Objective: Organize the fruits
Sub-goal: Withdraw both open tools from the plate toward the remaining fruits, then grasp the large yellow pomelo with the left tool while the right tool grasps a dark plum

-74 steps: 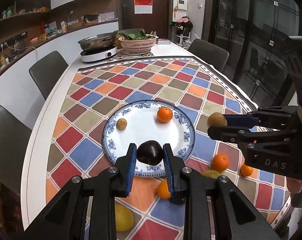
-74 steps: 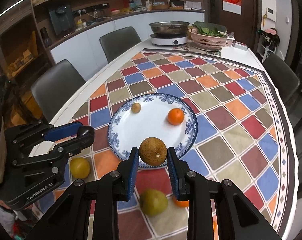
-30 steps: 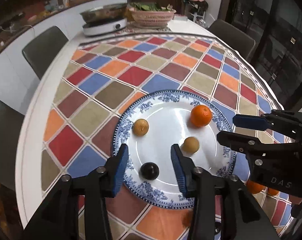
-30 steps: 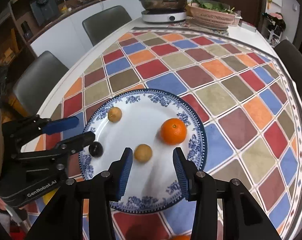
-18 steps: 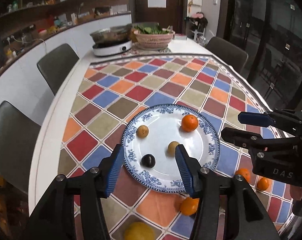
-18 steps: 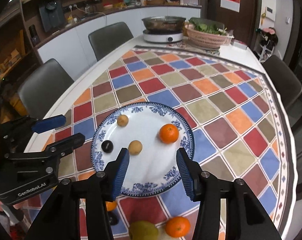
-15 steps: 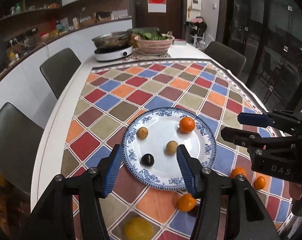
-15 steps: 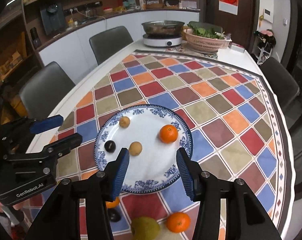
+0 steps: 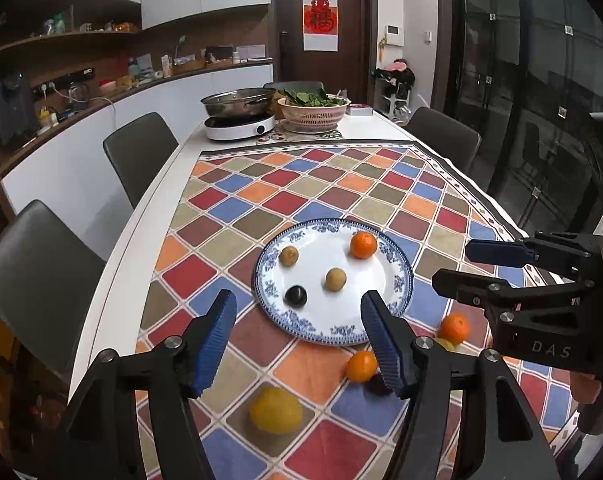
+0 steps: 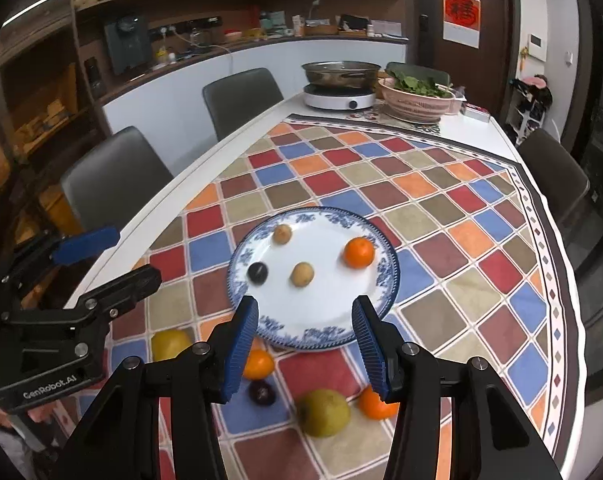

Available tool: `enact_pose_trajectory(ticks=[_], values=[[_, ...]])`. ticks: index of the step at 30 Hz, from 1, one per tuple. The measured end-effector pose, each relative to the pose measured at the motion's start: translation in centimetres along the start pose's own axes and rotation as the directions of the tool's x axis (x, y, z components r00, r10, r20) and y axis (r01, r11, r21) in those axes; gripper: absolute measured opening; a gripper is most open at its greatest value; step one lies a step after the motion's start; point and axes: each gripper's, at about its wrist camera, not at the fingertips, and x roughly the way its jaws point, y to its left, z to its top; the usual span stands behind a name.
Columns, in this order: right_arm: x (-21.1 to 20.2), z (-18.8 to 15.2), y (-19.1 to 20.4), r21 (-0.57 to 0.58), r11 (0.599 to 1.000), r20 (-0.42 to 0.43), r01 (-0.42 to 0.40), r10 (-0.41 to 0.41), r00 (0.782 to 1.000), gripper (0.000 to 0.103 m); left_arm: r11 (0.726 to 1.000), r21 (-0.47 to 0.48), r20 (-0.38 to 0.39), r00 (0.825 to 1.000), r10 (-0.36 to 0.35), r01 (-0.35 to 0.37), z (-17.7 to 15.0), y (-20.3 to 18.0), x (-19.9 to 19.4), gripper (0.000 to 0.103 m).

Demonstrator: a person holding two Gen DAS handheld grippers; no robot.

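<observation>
Left to right across the tablecloth [image 9: 285, 200]: my left gripper [image 9: 299, 334] hangs above the near rim of the plate [image 9: 401, 280], its jaws widening with nothing between them. The dark plum [image 9: 295, 295] it carried earlier now lies free on the plate's near-left part. The yellow fruit [image 9: 276, 410] rests on the cloth below this gripper, toward the near edge of the table.

Centre: the plate holds four pieces. These are the plum, a small brown fruit [image 9: 289, 256] at the far left, a tan round fruit [image 10: 301, 274] in the middle, and an orange [image 10: 358, 252] at the far right. Two and a half seconds ago the plate held only two; the plum and the tan fruit were pinched in my two grippers.

Right: my right gripper [image 10: 305, 340] is spread and empty, also above the plate's near rim.

Both grippers have lifted and drawn back toward the near edge since the release, so more of the table is in view.

Status: two placements complete. Outstanding on the cloth between the plate and the near edge: the yellow fruit, a small orange [image 10: 257, 364], a second dark fruit [image 10: 262, 392], a green pear-like fruit [image 10: 323, 412], and another orange [image 10: 375, 402]. I judge the task roughly half done.
</observation>
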Motion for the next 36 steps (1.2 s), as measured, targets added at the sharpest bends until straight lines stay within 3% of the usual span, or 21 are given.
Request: enact_pose_trajectory(ticks=[10,18,36], values=[[-0.3,-3.0,2.7,-0.053,0.998,-0.042,-0.023,0.021,0.999,0.050,0.998,0.027,-0.001,0.999,0.052,-0.052,-3.3,0.5,-2.0,0.070],[0.9,-5.0,4.6,-0.129,0.991,-0.118,-0.040,0.024,0.993,0.050,0.998,0.028,-0.053,0.997,0.059,-0.057,-6.1,1.0,-1.6,0.070],[6.3,-6.7,6.3,-0.328,0.939,-0.359,-0.105,-0.021,0.933,0.049,0.996,0.090,-0.210,0.977,0.020,-0.001,-8.6,1.5,3.0,0.072]])
